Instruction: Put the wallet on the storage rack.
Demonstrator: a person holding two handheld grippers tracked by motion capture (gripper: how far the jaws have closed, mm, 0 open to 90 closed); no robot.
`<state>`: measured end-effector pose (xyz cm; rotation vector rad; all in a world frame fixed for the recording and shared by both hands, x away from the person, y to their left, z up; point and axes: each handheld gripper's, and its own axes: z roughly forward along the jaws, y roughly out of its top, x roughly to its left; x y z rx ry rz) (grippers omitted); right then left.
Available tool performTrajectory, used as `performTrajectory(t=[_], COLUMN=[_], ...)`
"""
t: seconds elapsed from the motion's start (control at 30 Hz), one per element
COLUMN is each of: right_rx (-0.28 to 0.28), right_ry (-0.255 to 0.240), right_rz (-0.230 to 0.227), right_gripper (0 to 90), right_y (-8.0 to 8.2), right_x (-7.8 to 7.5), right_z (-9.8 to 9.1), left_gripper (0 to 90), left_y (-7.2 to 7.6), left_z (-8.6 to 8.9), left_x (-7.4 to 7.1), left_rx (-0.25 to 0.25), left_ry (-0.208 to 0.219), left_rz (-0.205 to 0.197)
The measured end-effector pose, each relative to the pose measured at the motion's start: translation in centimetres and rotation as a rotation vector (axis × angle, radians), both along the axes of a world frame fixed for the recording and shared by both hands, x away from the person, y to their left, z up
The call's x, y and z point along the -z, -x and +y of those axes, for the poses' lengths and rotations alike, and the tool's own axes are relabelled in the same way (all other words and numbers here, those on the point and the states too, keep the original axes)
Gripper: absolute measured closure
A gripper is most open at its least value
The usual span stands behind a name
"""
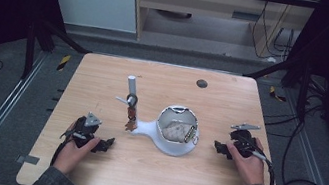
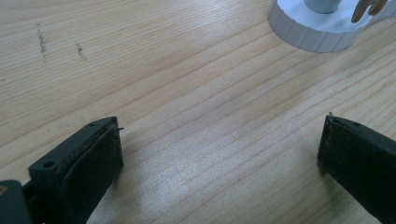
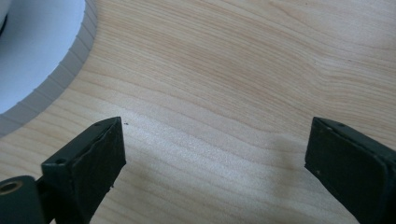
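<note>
On the table [image 1: 88, 171], left hand-held gripper [image 1: 105, 144] spread, right hand-held gripper [image 1: 218, 146] spread, both empty, flanking white stand [image 1: 171, 147].

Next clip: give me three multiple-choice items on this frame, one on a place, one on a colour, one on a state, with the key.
1. Where is the white stand relative to the grippers?
A. between them
B. left of both
C. right of both

2. What colour are the jaws in both gripper views?
A. black
B. red
C. white

3. How does the right gripper stand?
A. shut on the post
B. open, nothing between its jaws
C. shut on a cloth

Key: 1 A, in the high view it sits between the left gripper and the right one. 2 A, both pairs are black. 3 B, only bare table shows between the jaws.
</note>
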<state>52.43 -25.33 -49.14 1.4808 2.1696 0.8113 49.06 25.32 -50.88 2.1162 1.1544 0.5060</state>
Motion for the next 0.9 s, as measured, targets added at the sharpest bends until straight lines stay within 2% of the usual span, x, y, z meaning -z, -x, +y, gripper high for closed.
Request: performTrajectory(t=[0.2, 0.27, 0.7, 0.9], right_rx=[0.005, 0.012, 0.028, 0.036], right_ry=[-0.032, -0.02, -0.034, -0.025], right_rz=[-0.021, -0.033, -0.05, -0.062], right_gripper=[4.7, 4.6, 3.7, 2.4], right_y=[-0.4, -0.5, -0.8, -0.8], right_x=[0.5, 0.6, 1.5, 1.7], right_z=[0.0, 0.1, 0.5, 0.7], left_gripper=[0.0, 0.0, 0.0, 0.0], left_y=[0.0, 0.0, 0.0, 0.0], left_z=[0.0, 0.0, 0.0, 0.0], left_x=[0.0, 0.0, 0.0, 0.0], left_rx=[0.0, 0.0, 0.0, 0.001], left_ry=[0.0, 0.0, 0.0, -0.001], left_rz=[0.0, 0.0, 0.0, 0.0])
